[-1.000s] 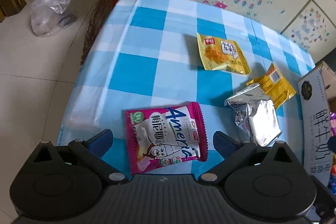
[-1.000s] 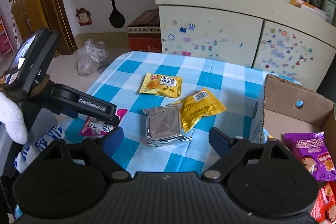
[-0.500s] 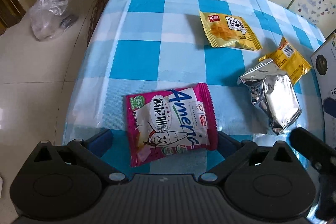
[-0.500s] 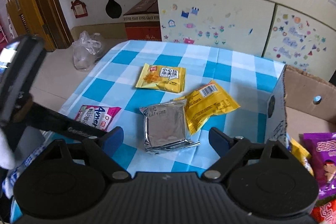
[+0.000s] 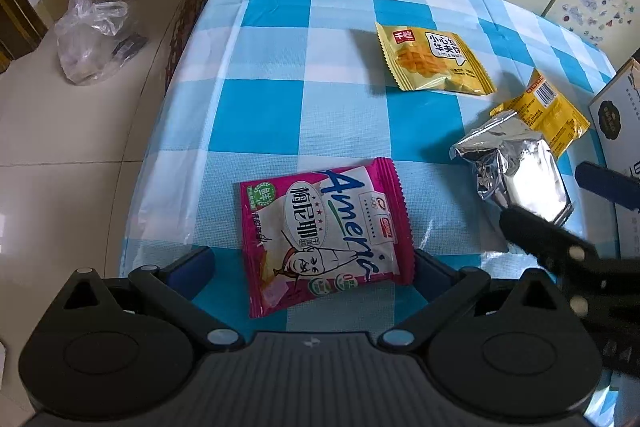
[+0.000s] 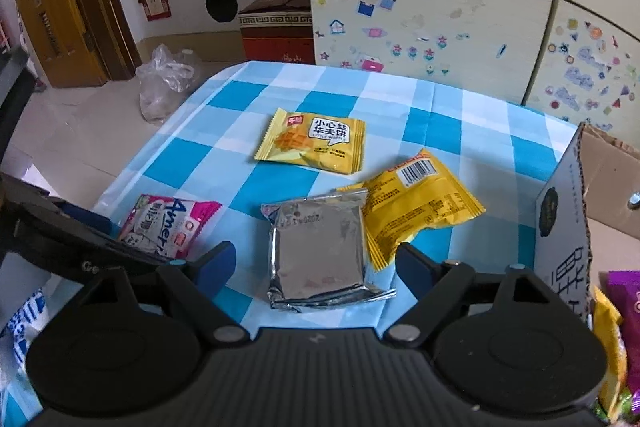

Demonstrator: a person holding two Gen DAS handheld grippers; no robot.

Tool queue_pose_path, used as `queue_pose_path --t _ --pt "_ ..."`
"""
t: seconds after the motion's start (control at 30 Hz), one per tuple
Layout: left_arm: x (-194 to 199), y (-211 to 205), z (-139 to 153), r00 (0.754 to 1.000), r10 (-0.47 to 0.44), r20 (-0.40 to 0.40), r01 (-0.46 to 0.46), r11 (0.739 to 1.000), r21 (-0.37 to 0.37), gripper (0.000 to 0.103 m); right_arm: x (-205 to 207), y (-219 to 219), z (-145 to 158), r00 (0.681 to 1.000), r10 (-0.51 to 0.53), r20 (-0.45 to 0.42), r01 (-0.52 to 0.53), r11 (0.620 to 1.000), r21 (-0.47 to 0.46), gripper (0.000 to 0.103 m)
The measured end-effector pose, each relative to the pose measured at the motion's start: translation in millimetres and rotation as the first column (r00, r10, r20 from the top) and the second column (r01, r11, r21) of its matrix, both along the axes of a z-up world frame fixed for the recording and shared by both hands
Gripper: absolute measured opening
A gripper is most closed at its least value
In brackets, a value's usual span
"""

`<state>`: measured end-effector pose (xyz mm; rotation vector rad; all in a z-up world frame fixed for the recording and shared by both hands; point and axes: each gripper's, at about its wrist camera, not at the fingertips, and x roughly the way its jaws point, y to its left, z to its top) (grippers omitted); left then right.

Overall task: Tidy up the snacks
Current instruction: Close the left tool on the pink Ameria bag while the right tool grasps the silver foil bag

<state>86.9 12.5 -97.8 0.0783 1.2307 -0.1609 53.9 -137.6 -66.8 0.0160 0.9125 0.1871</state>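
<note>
Pink (image 5: 326, 235), silver (image 6: 320, 251), two yellow packets (image 6: 314, 143) flat on checkered cloth (image 5: 260, 67)

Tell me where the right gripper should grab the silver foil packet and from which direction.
Grip the silver foil packet across its flat middle, coming down from above. It lies flat on the tablecloth between the right gripper's closing jaws, not yet pinched. Its far right corner overlaps the yellow barcode packet, so avoid that edge.

I saw a table (image 6: 280, 115) in blue-checked cloth carrying a pink packet (image 5: 326, 239), a silver pouch (image 6: 320, 251), two yellow packets (image 6: 314, 141) (image 6: 420, 199), and a cardboard box (image 6: 568, 211).
</note>
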Motion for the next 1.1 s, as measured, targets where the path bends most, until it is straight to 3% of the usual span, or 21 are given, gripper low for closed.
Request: queue_pose_path --t 0.23,0.37,0.5,0.67,0.7,0.8,0.93,1.1 --pt "-1 2 1 1.0 -0.016 0.006 0.016 1.0 0.002 0.103 6 -6 -7 1.0 -0.016 -0.018 0.017 0.999 0.036 0.084" --pt "-2 3 0 1.0 -0.019 0.022 0.019 1.0 -0.001 0.103 11 -10 -14 0.998 -0.032 -0.053 0.035 0.997 0.068 0.071" --pt "-2 3 0 0.999 -0.031 0.043 0.031 1.0 0.001 0.103 11 -11 -17 0.998 -0.037 -0.049 0.041 0.996 0.078 0.071" --pt "-4 0 2 0.996 -0.05 0.076 0.051 0.999 -0.012 0.095 11 -9 -17 0.998 -0.04 -0.052 0.044 0.997 0.071 0.068" --pt "-5 -1 3 0.995 -0.054 0.082 0.055 0.998 -0.012 0.092 11 -9 -16 0.998 -0.037 -0.056 0.042 0.996 0.077 0.062" --pt "-7 -1 8 0.993 -0.062 0.1 0.068 0.996 -0.049 0.077 10 -7 -13 0.997 -0.023 -0.071 0.03 0.995 0.098 0.061" --pt "-6 3 12 0.994 -0.038 0.105 0.048 0.995 -0.087 0.069 6 -5 -7 0.998 -0.022 -0.055 0.028 0.994 0.103 0.061" --pt "-7 4 21 0.992 -0.025 0.123 0.039 0.993 -0.114 0.067 4 -12 8 0.998 -0.056 -0.02 0.058 0.989 0.136 0.061"
